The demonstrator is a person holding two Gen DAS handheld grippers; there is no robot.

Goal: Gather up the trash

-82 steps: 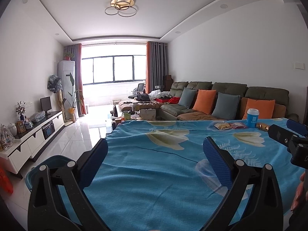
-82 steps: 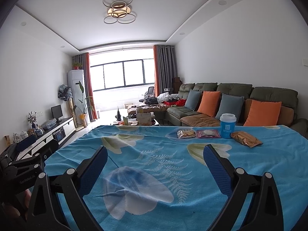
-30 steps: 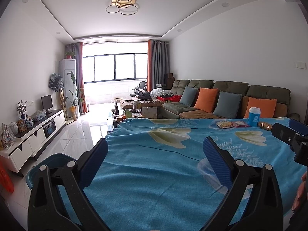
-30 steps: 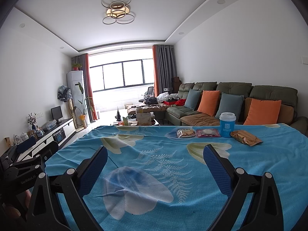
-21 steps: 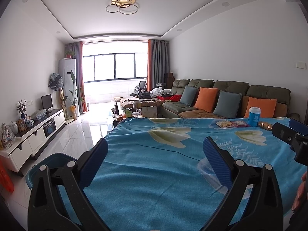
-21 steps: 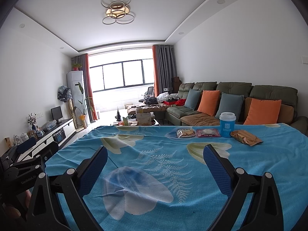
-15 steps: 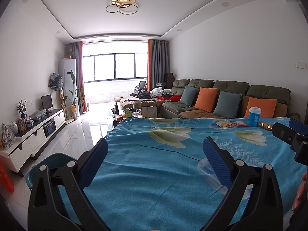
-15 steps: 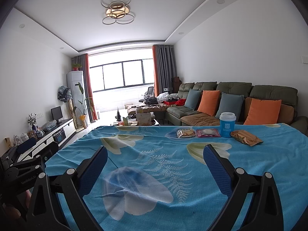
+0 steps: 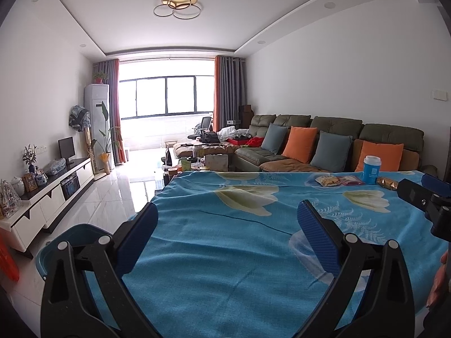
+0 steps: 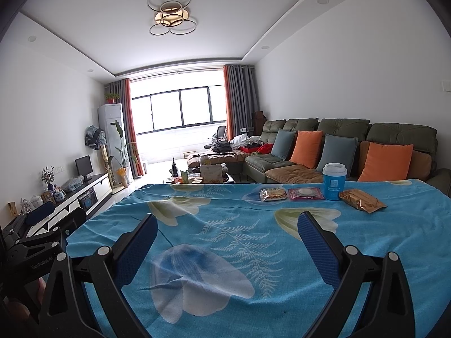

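Trash lies in a row at the far right of the table with the blue flowered cloth (image 10: 225, 242): a clear snack packet (image 10: 272, 194), a pink packet (image 10: 306, 193), a blue paper cup with a white lid (image 10: 334, 181) and a gold-brown wrapper (image 10: 361, 204). The left wrist view shows the same cup (image 9: 371, 169) and snack packet (image 9: 327, 180) far off. My right gripper (image 10: 228, 249) is open and empty over the near cloth. My left gripper (image 9: 227, 236) is open and empty near the table's left corner. A teal bin (image 9: 64, 242) stands on the floor below it.
A green sofa with orange and grey cushions (image 10: 338, 146) runs behind the table's far edge. A white TV cabinet (image 9: 50, 194) lines the left wall across shiny floor tiles. A cluttered coffee table (image 9: 203, 160) stands beyond. A hand (image 9: 438, 278) shows at the right edge.
Both grippers stay open and almost still. The left wrist view has tilted very slightly since the oldest frame; nothing on the table has moved.
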